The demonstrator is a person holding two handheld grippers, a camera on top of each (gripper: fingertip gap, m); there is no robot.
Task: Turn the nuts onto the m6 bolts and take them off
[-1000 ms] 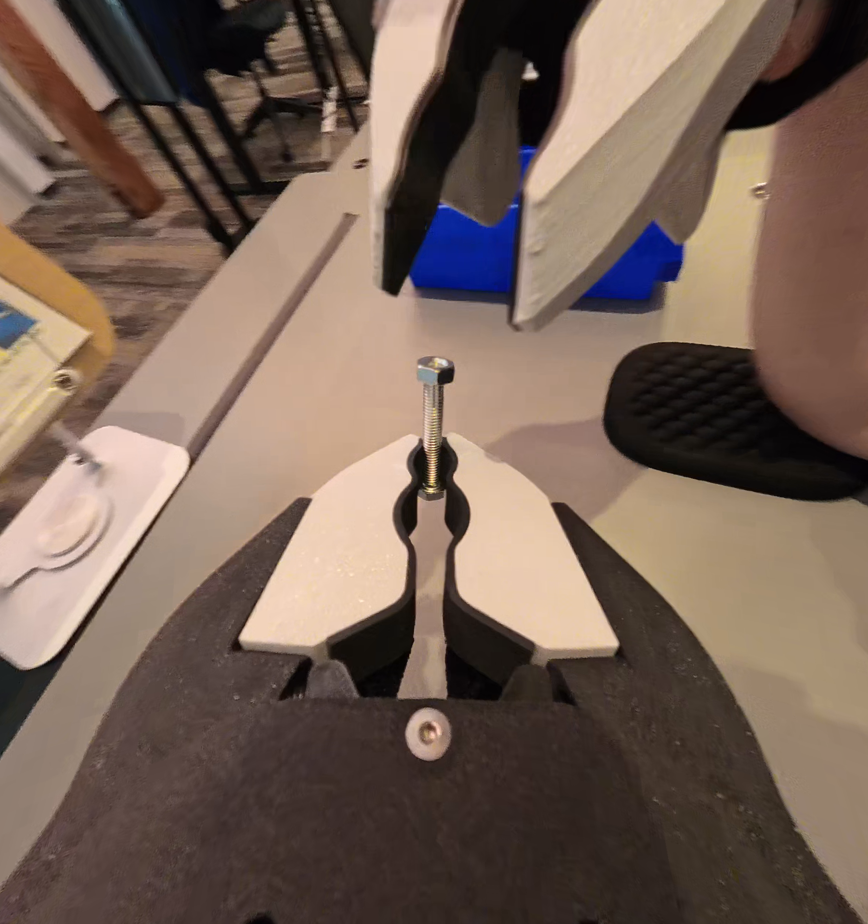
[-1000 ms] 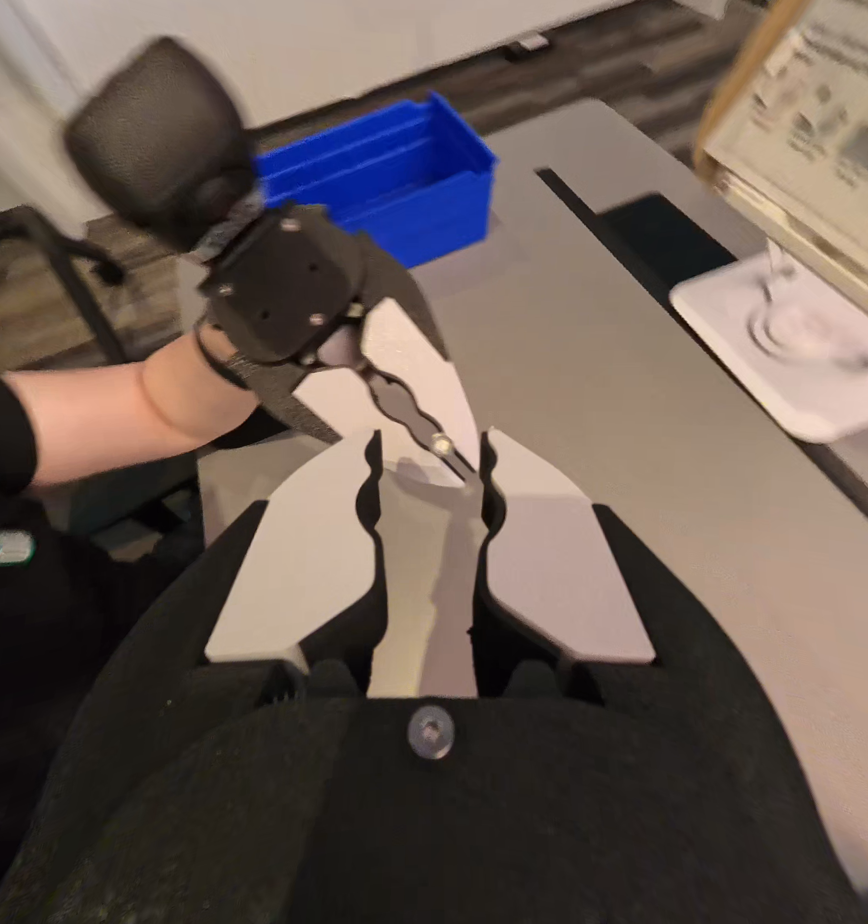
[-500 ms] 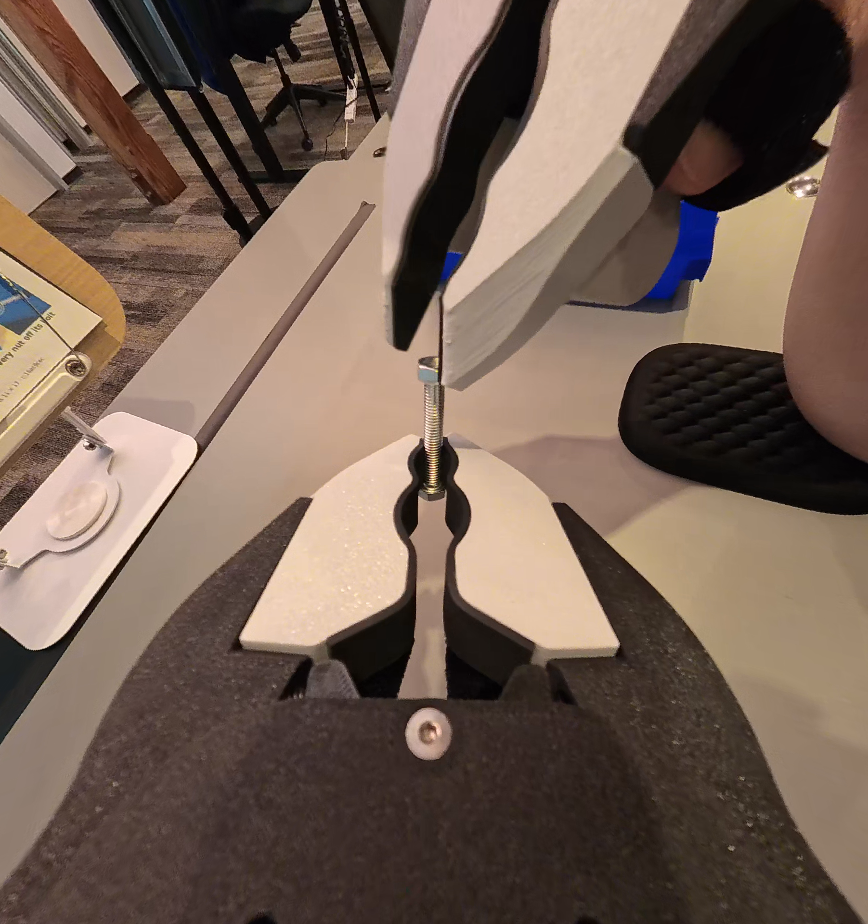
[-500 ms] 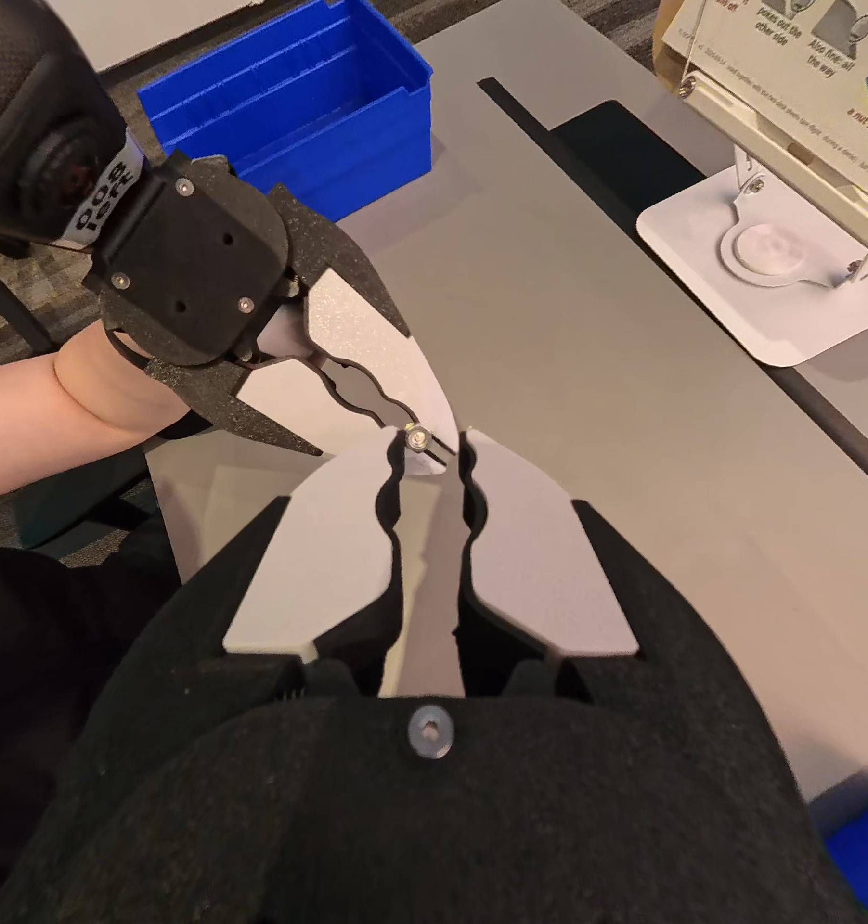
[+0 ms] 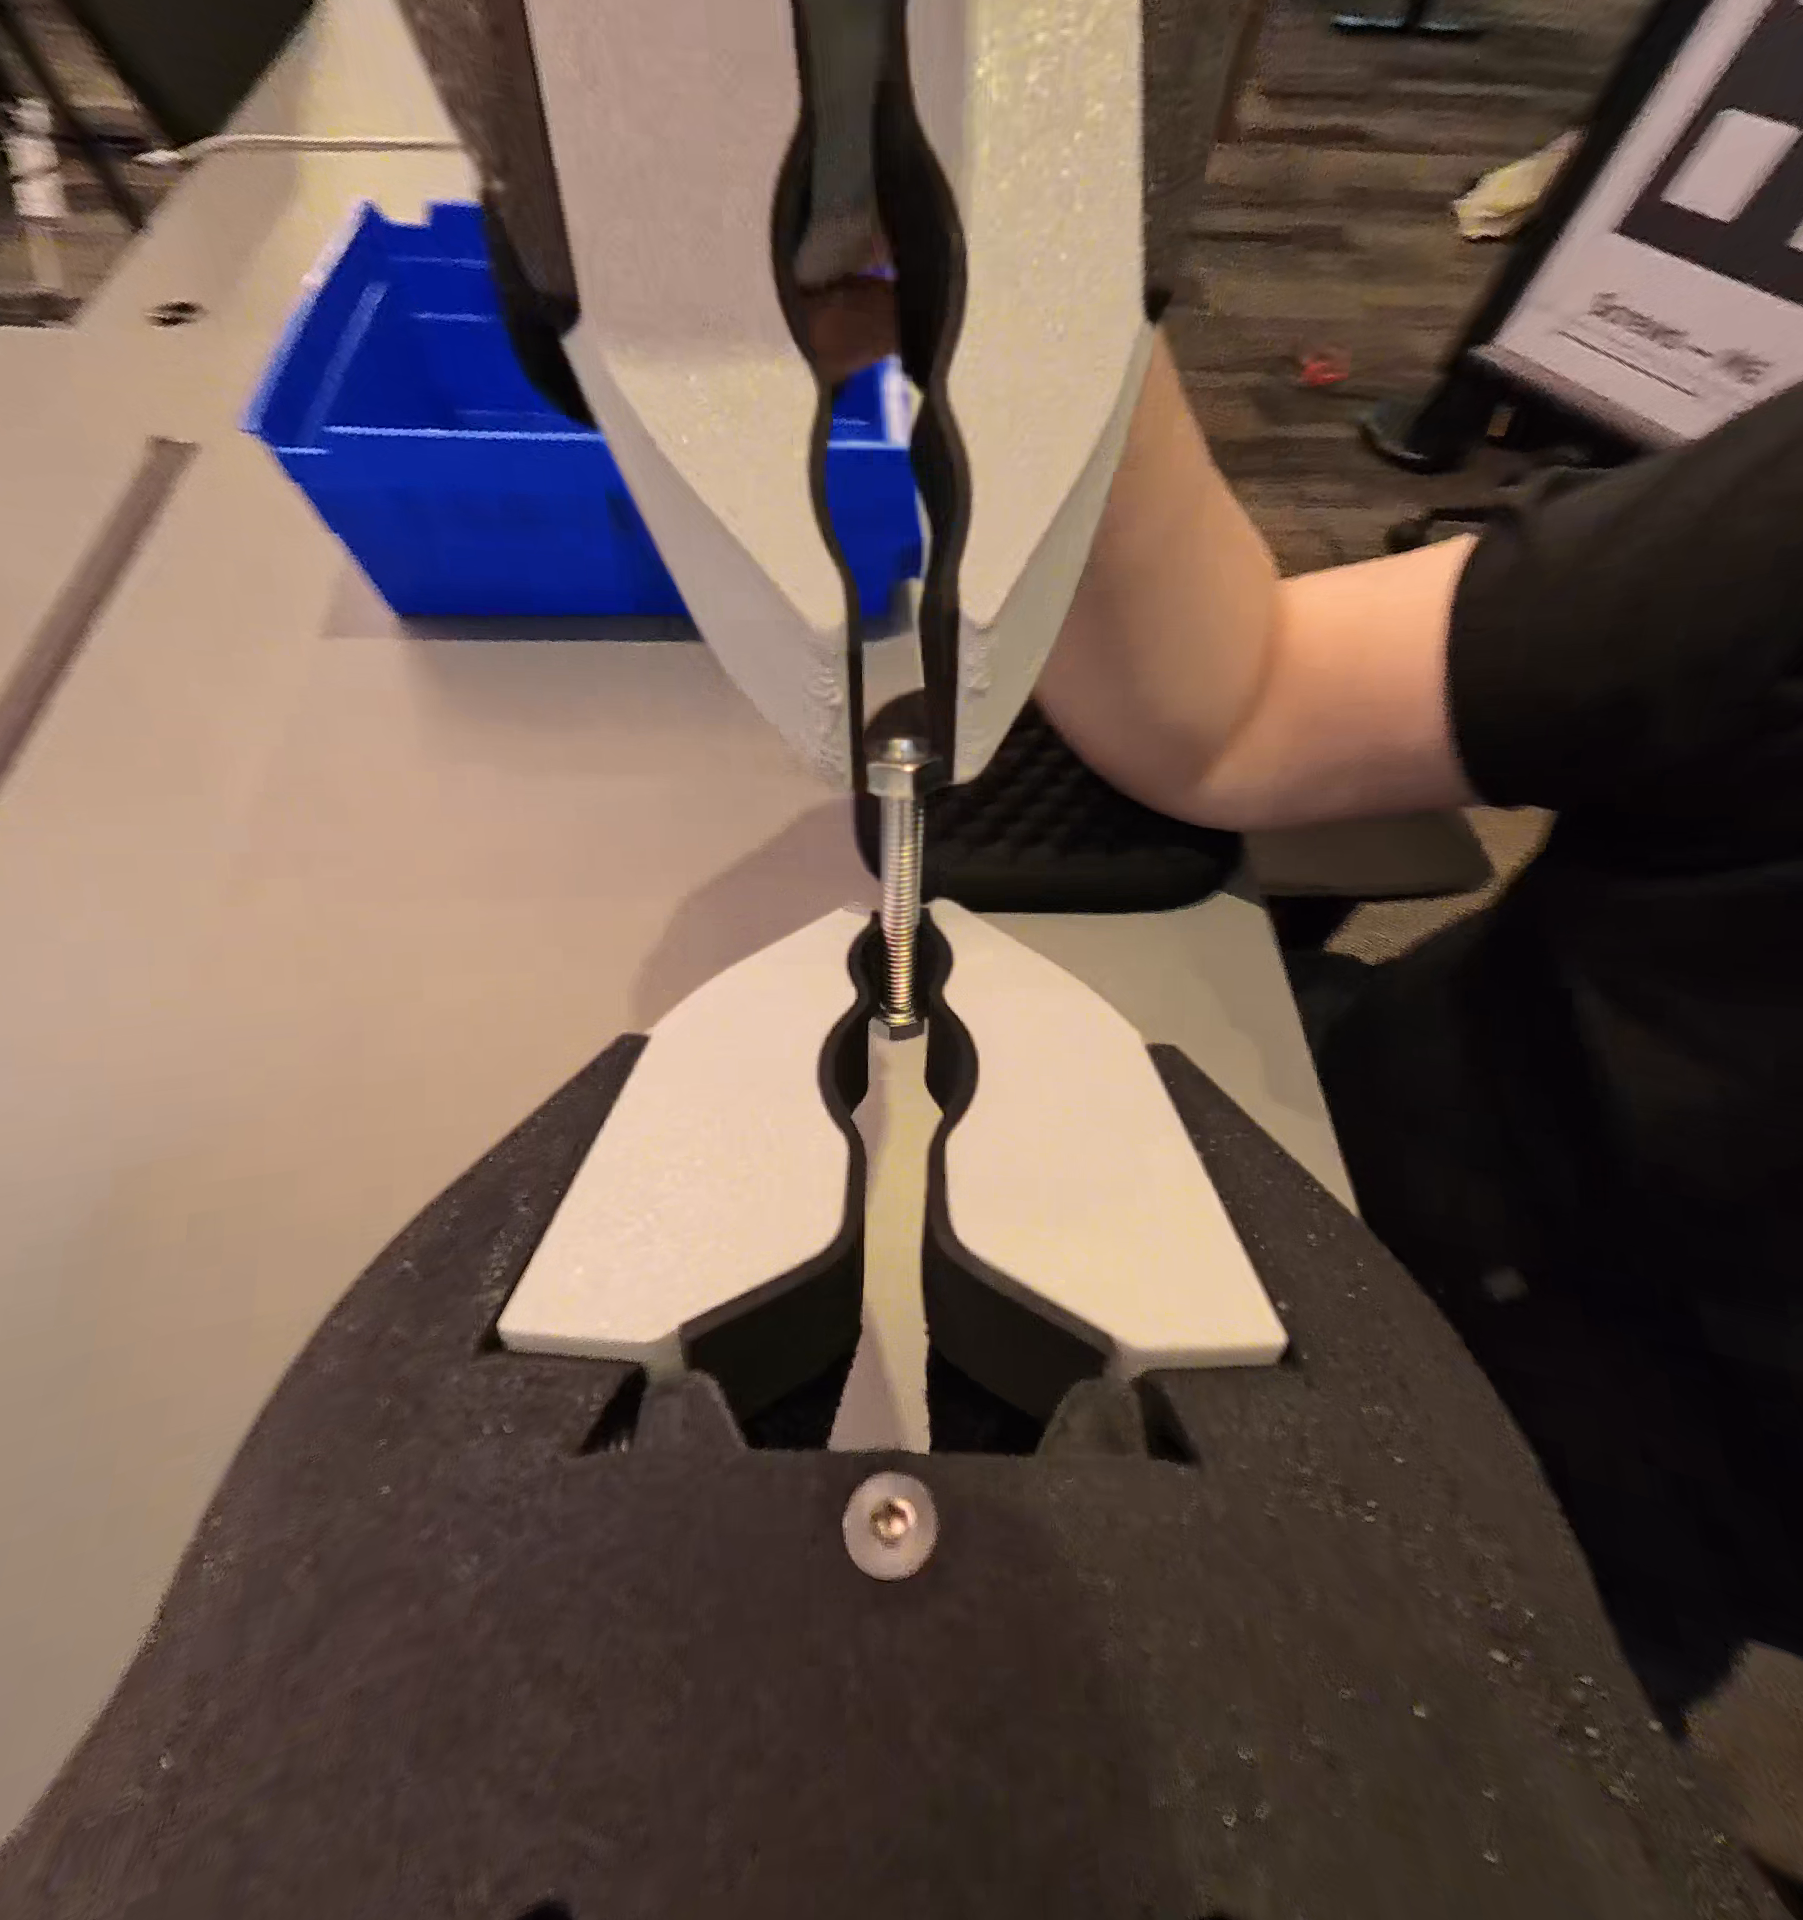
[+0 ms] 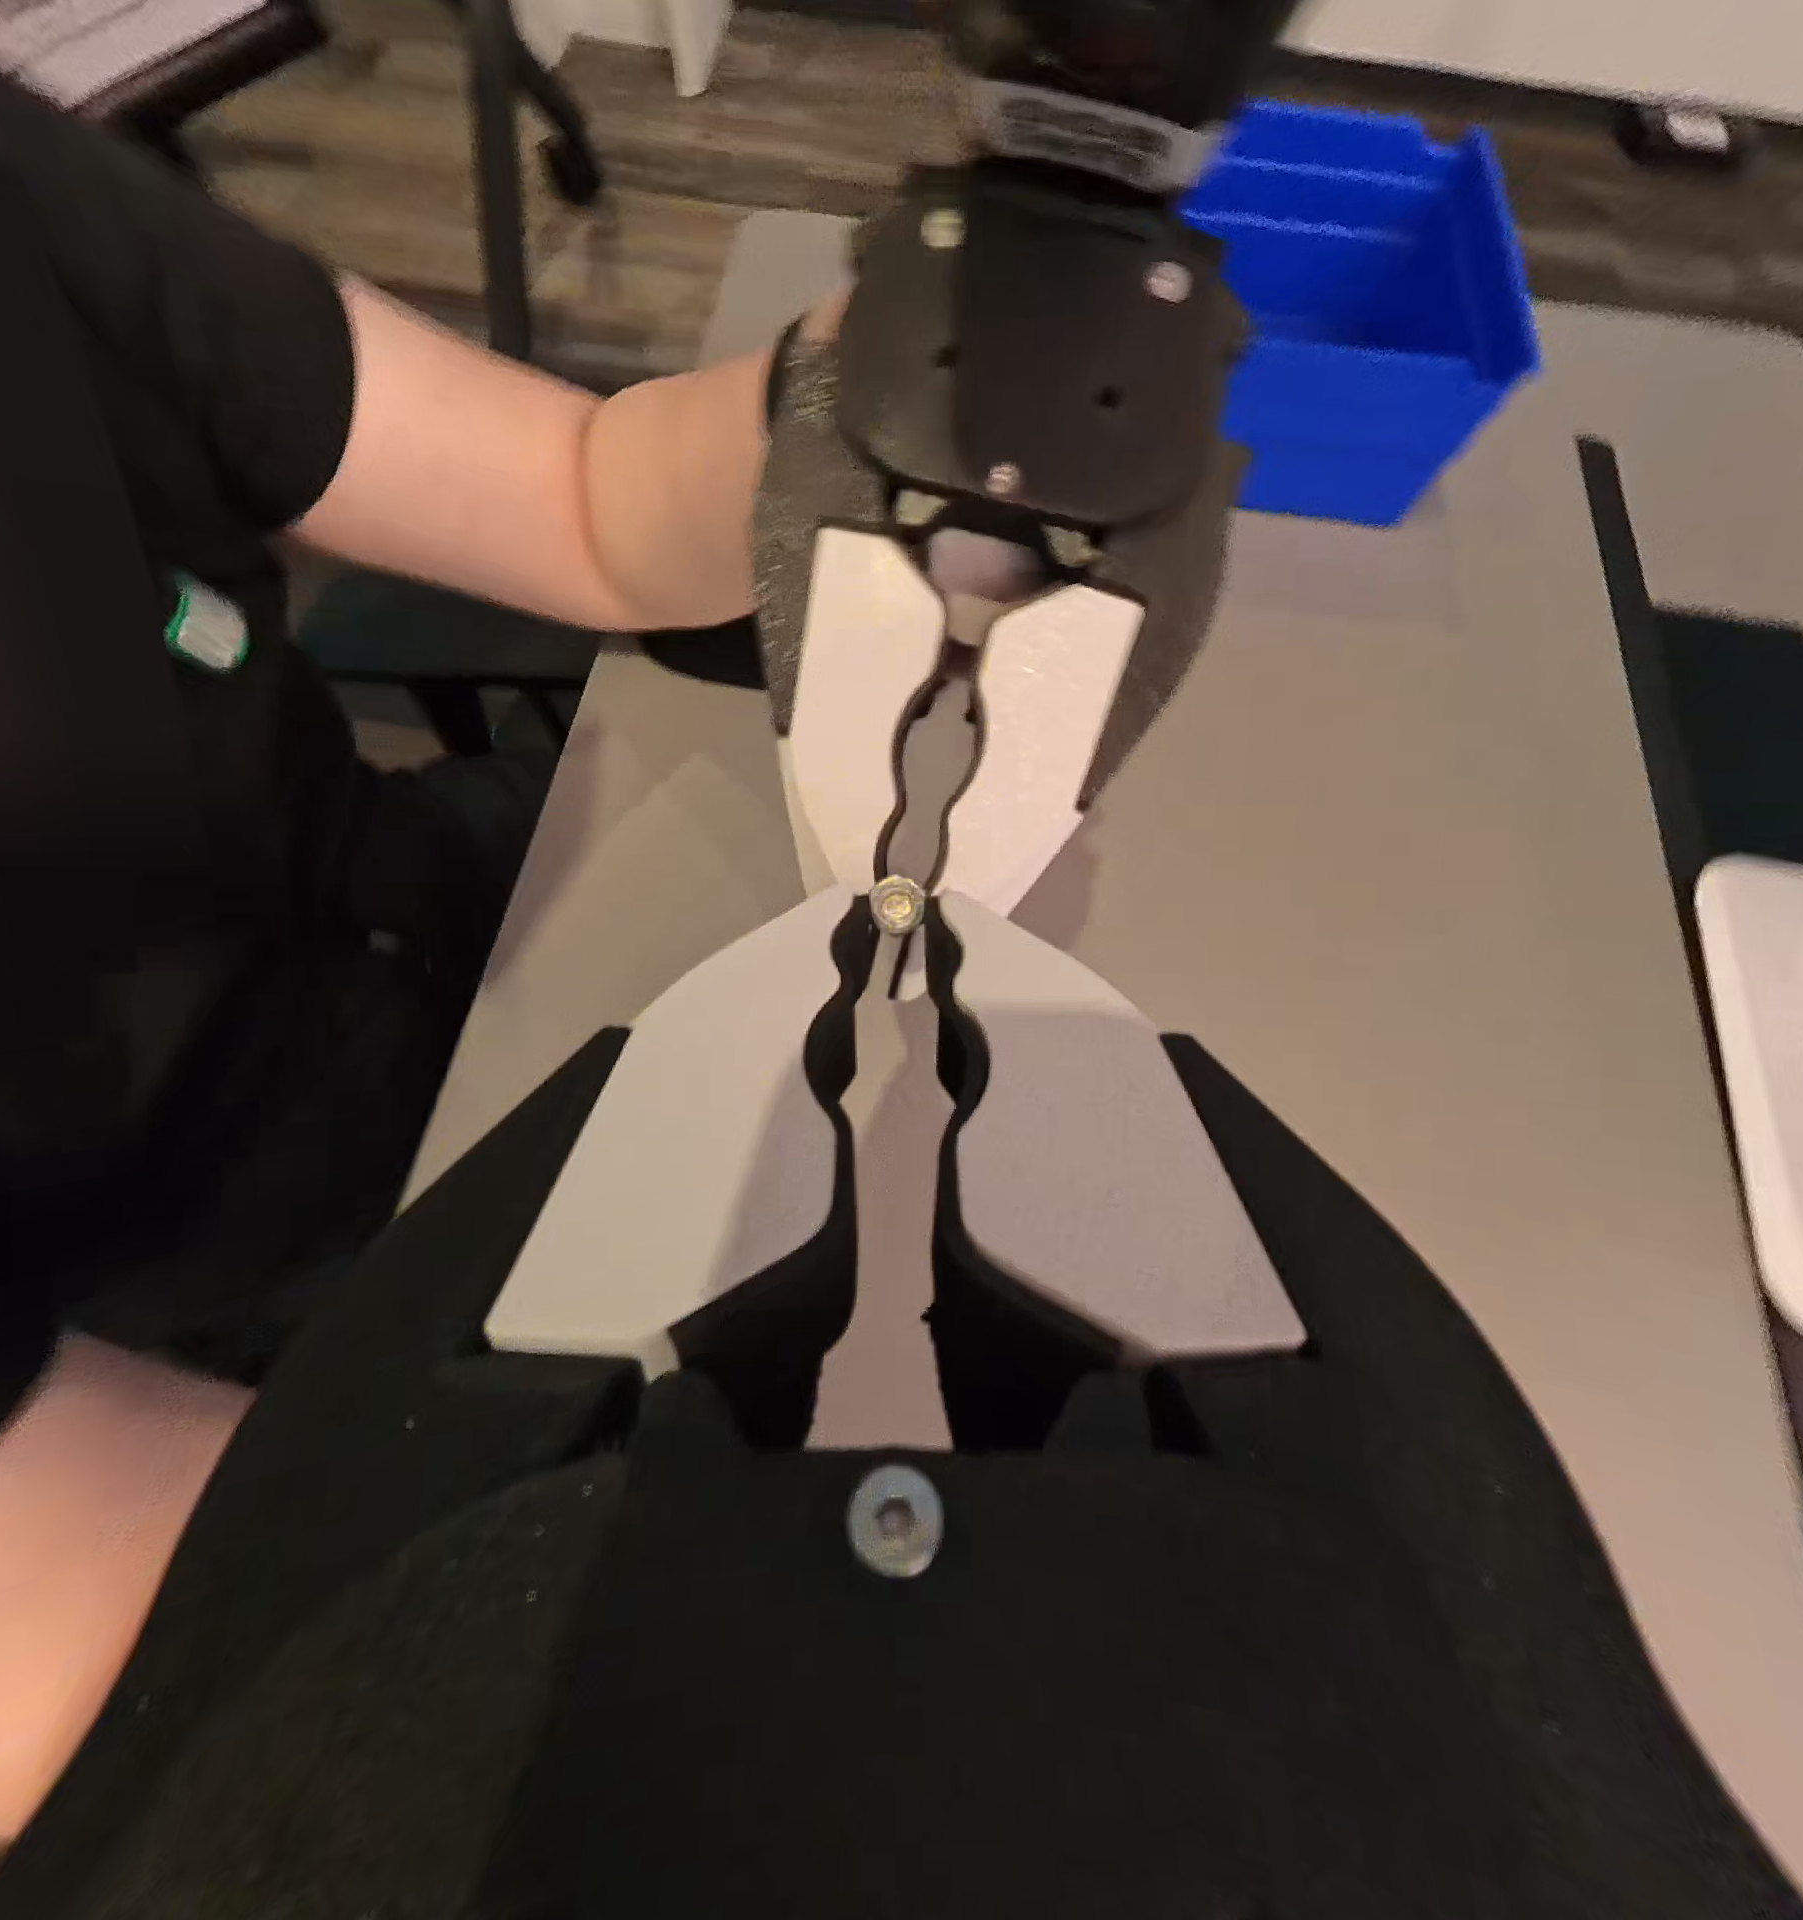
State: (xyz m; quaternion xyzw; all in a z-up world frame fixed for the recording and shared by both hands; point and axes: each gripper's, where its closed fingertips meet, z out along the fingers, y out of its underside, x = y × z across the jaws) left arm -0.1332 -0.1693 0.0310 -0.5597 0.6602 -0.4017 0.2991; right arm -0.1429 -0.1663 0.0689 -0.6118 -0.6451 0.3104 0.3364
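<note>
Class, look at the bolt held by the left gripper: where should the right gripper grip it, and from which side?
Grip the hex end of the bolt, coming from straight opposite the left gripper, along the shaft. The left gripper clamps the other end, so only this faceted end stands free for the right gripper.

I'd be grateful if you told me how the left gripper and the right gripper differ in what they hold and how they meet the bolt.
The left gripper is shut on the bolt near its lower end; the right gripper is shut on the nut at its top end. The left gripper views the bolt side-on, the right gripper end-on. Both are closed on the same assembly.
</note>
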